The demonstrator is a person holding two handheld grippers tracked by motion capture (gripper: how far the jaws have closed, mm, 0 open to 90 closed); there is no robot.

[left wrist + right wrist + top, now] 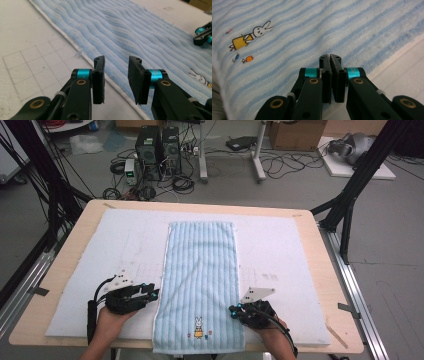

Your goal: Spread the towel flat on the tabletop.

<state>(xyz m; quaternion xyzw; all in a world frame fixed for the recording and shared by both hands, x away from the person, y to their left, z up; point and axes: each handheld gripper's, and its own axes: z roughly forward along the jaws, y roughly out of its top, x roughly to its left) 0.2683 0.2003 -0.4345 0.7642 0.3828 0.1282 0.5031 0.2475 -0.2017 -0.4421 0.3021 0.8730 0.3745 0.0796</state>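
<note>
From above, my left hand-held gripper (154, 292) sits at the near left edge of the towel (200, 270) and my right hand-held gripper (235, 310) at its near right edge, each with a grey three-cornered plate on top. The towel lies flat and lengthwise down the middle of the white padded mat (280, 250) that covers the wooden surface (325, 270), its near end hanging a little over the front edge.

My left gripper view adds the close detail: my jaws stand partly apart with nothing between them, poised over the towel's white hemmed edge (75, 47). The mat (30, 60) there is a fuzzy white with a faint printed grid. The towel's pile runs in soft wavy ridges of pale blue, and my other gripper's teal-collared tip (203, 36) shows across it.

My right gripper view shows my flat black pads pressed together at the towel's edge; whether cloth is pinched between them I cannot tell. Just beyond is an embroidered rabbit (252, 36) in a yellow dress with small orange and blue motifs.

Beyond the surface, the high view shows computer towers (157, 150) and loose cables on the grey floor.
</note>
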